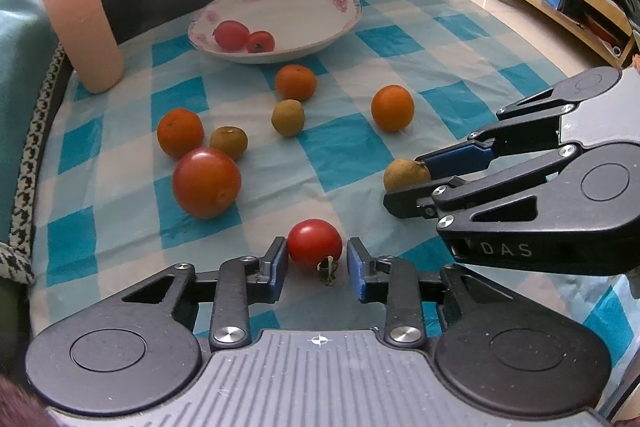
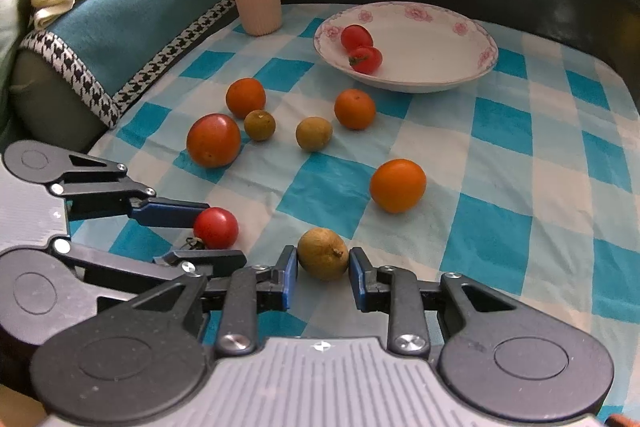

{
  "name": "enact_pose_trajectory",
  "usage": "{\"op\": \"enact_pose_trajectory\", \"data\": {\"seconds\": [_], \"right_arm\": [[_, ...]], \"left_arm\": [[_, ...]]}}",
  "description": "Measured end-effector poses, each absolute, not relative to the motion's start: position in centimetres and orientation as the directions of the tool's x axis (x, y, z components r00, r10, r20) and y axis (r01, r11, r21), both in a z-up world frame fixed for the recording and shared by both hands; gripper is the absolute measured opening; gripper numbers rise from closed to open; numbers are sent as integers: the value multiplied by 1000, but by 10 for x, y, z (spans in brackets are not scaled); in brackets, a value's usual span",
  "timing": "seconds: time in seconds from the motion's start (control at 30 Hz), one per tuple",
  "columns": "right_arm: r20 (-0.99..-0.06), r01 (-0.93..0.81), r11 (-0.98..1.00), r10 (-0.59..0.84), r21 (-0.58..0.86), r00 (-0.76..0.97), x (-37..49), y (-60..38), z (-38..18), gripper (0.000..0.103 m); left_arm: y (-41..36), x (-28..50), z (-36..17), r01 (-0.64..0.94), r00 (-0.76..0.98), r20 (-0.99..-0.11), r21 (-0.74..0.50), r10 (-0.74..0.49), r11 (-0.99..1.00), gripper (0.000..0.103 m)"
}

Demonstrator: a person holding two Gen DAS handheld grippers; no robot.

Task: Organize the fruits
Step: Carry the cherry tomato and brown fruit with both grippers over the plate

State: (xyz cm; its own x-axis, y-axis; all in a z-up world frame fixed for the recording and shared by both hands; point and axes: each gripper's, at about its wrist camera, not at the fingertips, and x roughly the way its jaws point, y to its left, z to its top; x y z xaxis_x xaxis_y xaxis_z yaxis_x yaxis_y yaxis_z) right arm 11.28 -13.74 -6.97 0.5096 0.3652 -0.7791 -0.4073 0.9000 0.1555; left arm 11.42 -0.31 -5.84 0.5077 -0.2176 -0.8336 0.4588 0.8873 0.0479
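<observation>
Blue-and-white checked tablecloth (image 1: 352, 155) carries the loose fruit; sorting looks barely begun, since only two small red tomatoes (image 1: 231, 35) sit in the white flower-rimmed ceramic plate (image 1: 348, 15), far ahead of both claws.

Left claw (image 1: 316, 263): pads pressed onto the small red cherry tomato (image 1: 315, 243), one on each flank. It pinches at the fruit's widest part, w/ the dried green stalk hanging out below the tips, prob. so the round skin won't squirt free. Tomato sits right btwn the fingertips, low against the cloth.

Right claw (image 2: 323, 267): closed on the tan rough-skinned longan (image 2: 323, 253), pads touching both sides, stem nub turned toward the right pad. The fruit lies at the tips, not deep in the jaws.

Both claws tilt down at the cloth, side by side, each w/ its own piece, so my guess is both go on in one trip.

Rest, relative to the left claw:
- big orange-red tomato (image 1: 206, 182) ahead-left, near
- three round orange citrus fruits (image 1: 392, 107) further ahead, spread left to right
- two more greenish-brown longans (image 1: 288, 117) btwn them
- tall peach ribbed cylinder (image 1: 78, 15) far ahead-left, beside the plate

Red ones already share the plate, so the cherry tomato likely belongs there. Longan's spot is unclear.
</observation>
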Motion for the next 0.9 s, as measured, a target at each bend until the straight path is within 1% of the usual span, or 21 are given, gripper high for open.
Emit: {"op": "enact_pose_trajectory", "data": {"seconds": [0.13, 0.43, 0.9], "right_arm": [[-778, -407, 899, 370, 161, 508, 114, -137, -70, 43], [-779, -385, 906, 368, 178, 507, 119, -138, -69, 43], [-745, -340, 923, 352, 178, 566, 127, -144, -44, 42]], "left_arm": [[1, 118, -58, 445, 496, -836, 15, -233, 895, 37], [1, 124, -55, 435, 494, -838, 4, -234, 901, 36], [-2, 143, -27, 400, 561, -795, 14, -232, 916, 35]]}}
